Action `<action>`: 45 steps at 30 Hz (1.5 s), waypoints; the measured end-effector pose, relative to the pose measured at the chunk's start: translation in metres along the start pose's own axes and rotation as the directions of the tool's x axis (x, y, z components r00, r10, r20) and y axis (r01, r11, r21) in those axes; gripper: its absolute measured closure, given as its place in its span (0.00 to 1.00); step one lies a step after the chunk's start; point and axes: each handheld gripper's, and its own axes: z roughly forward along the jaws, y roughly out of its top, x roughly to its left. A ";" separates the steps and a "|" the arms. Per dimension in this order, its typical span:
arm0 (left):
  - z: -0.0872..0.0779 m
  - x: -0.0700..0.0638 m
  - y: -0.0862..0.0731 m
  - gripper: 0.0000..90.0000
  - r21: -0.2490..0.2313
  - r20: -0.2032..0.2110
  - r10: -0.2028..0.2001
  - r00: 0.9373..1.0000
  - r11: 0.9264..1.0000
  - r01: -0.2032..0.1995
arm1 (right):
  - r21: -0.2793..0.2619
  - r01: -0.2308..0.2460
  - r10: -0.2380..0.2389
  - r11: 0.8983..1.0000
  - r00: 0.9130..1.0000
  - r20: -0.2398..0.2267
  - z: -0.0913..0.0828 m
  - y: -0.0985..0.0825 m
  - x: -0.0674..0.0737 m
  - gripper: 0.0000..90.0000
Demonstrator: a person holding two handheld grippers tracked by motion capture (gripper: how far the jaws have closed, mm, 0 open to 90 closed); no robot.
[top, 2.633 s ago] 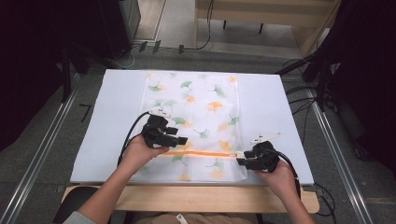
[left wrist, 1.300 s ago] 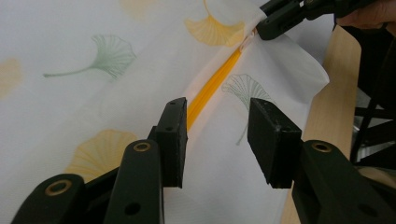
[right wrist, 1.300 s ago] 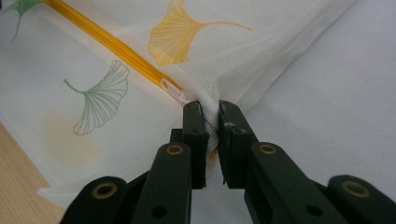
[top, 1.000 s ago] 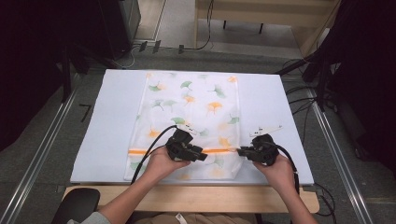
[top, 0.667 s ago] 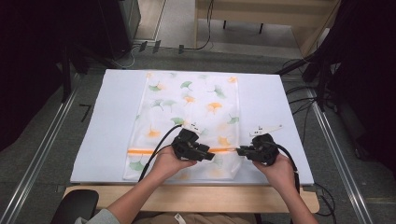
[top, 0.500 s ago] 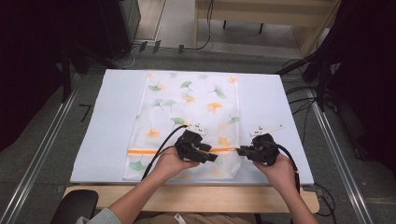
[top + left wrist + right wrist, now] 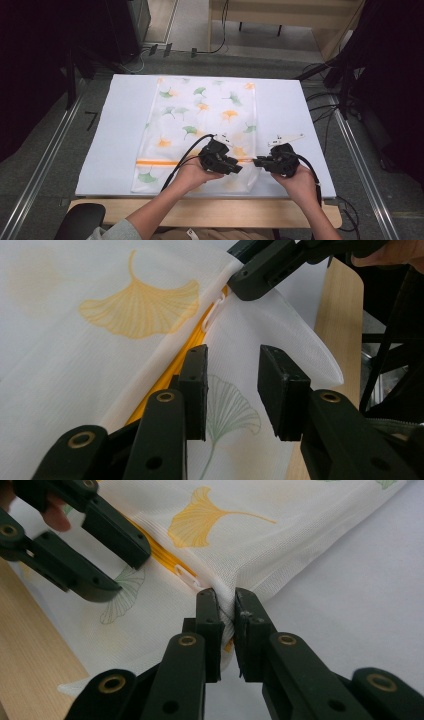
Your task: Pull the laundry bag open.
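Mesh laundry bag [image 7: 200,125] with ginkgo-leaf print lies flat on the white sheet [image 7: 115,130] covering the table [image 7: 210,212], long axis running away from the person, its near end close to the table's front edge. An orange zipper [image 7: 157,162] crosses the bag near that end. Right gripper [image 7: 259,162] is clenched on the bag's right edge at the zipper's end; in the right gripper view the mesh is pinched between its pads [image 7: 210,615], puckered upward, with the white zipper pull [image 7: 189,580] lying just beyond them. Left gripper [image 7: 239,169] sits just beside the right one, over the zipper line; its jaws have just been closing, yet in the left gripper view the pads [image 7: 196,385] stand apart with only flat mesh and the orange band below, nothing gripped. Bare sheet lies wide to the bag's left and narrower to its right; the bag's far half is uncovered. Bag's near right corner [image 7: 320,360] reaches toward the wooden table edge.
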 end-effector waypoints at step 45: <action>0.019 0.001 0.005 0.74 0.011 -0.035 0.042 0.999 0.999 -0.041 | -0.021 0.100 -0.101 0.995 0.992 -0.076 -0.004 0.007 0.016 0.94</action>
